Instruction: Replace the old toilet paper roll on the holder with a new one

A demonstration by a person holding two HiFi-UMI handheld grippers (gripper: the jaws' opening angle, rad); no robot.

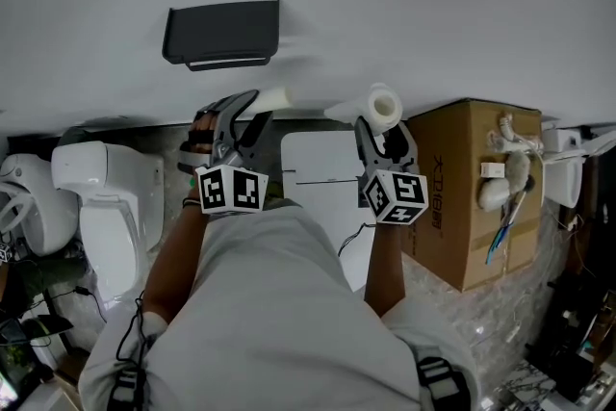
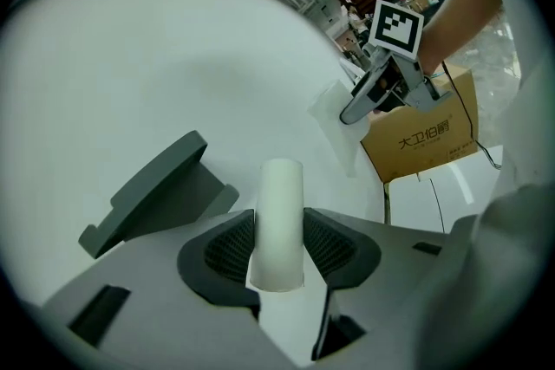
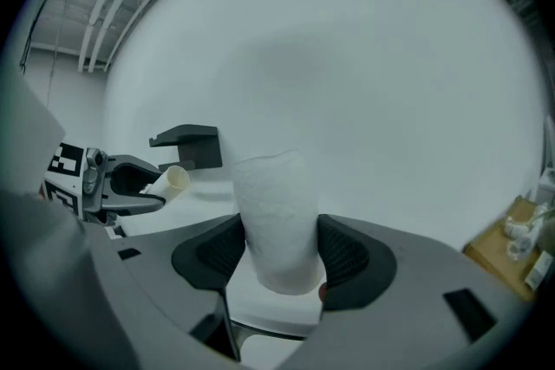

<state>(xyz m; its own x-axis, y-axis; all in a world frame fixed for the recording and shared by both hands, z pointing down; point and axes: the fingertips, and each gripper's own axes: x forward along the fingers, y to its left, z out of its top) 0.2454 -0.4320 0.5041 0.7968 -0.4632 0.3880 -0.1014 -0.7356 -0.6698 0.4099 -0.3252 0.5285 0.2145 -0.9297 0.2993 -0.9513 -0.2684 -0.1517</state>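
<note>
My left gripper (image 1: 252, 115) is shut on a bare cardboard tube (image 2: 279, 221), the empty core, which sticks out past its pads toward the white wall. The tube (image 1: 274, 98) also shows in the head view, below and right of the dark grey wall holder (image 1: 222, 33). My right gripper (image 1: 382, 130) is shut on a full white toilet paper roll (image 3: 277, 217), seen end-on as a roll (image 1: 382, 106) in the head view. The holder (image 2: 156, 191) stands empty, up and left of the left gripper's tube; the holder (image 3: 189, 145) lies left of the new roll in the right gripper view.
A white toilet (image 1: 106, 197) stands at the left and a white lidded bin (image 1: 322, 168) under my hands. A brown cardboard box (image 1: 462, 192) with fittings on top sits at the right. The plain white wall (image 1: 385, 5) fills the background.
</note>
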